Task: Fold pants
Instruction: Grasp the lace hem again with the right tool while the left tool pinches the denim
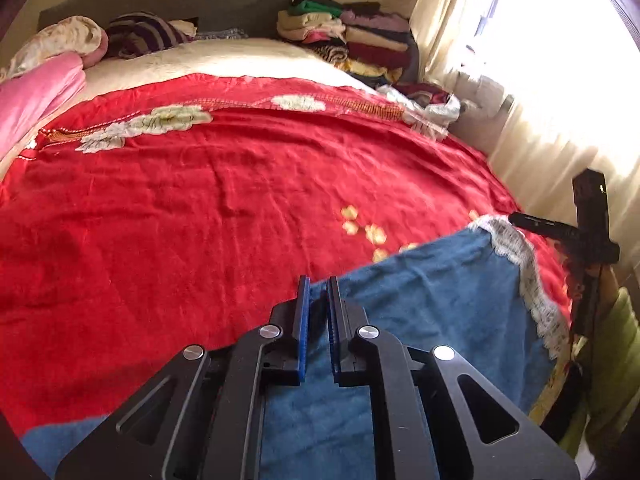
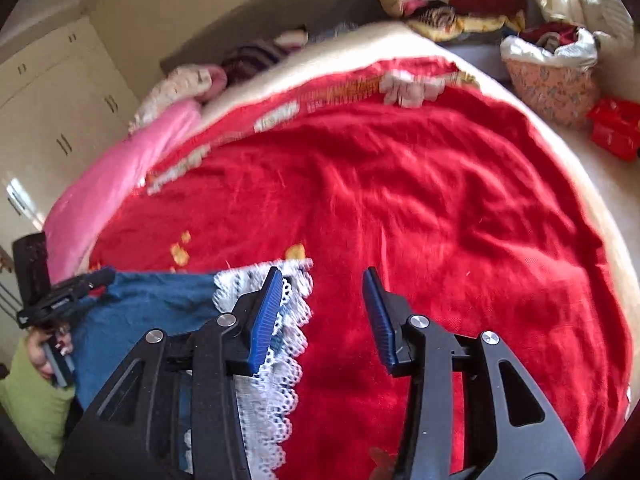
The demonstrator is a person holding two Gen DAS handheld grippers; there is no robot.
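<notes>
The blue pants (image 1: 432,312) with a white lace hem (image 1: 528,280) lie on the red bedspread (image 1: 200,208) at the near edge of the bed. My left gripper (image 1: 318,292) is over the pants' far edge, its jaws nearly closed with blue fabric showing in the narrow gap; a grip cannot be confirmed. In the right wrist view the pants (image 2: 152,308) and lace hem (image 2: 280,360) lie at lower left. My right gripper (image 2: 320,280) is open, its left finger (image 2: 264,316) over the lace, its right finger over bare bedspread (image 2: 440,200). The left gripper also shows at the far left of the right wrist view (image 2: 60,300).
A pink blanket (image 1: 36,96) and pillows lie at the bed's left. A stack of folded clothes (image 1: 352,36) sits at the head, right. A bright curtained window (image 1: 540,80) is at right. A floral bag (image 2: 552,88) and red box (image 2: 616,128) sit beside the bed.
</notes>
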